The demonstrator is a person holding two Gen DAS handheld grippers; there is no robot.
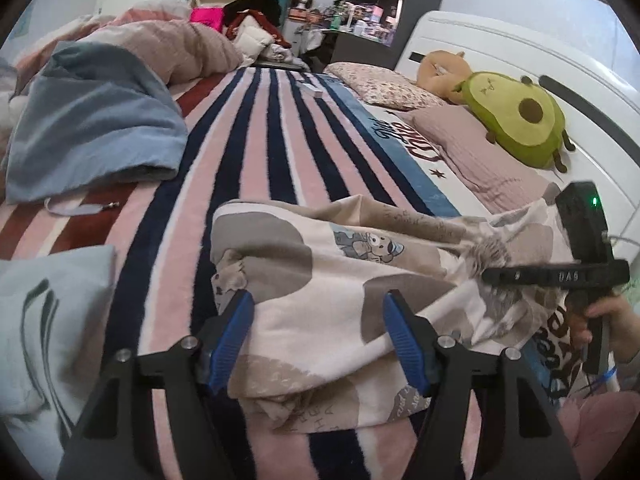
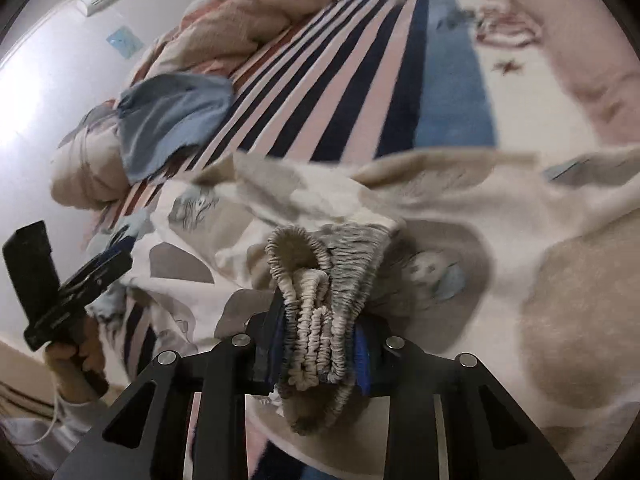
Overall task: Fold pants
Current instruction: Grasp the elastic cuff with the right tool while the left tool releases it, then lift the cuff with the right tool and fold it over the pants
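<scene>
The pants [image 1: 340, 292] are cream with grey-brown patches and cartoon prints. They lie bunched on the striped bed cover [image 1: 260, 152]. My left gripper [image 1: 318, 316] is open, its blue pads either side of the fabric, just above it. My right gripper [image 2: 318, 328] is shut on the gathered elastic waistband [image 2: 316, 280] of the pants [image 2: 440, 216] and holds it lifted. The right gripper also shows in the left wrist view [image 1: 492, 276], at the pants' right end. The left gripper shows in the right wrist view [image 2: 108, 264], at the pants' far left.
A blue garment [image 1: 92, 128] lies at the left of the bed. A light blue folded item [image 1: 44, 320] sits near left. Pillows [image 1: 472, 152], an avocado plush [image 1: 516, 120] and the white headboard [image 1: 520, 52] are at the right. A pink duvet [image 1: 180, 48] is heaped behind.
</scene>
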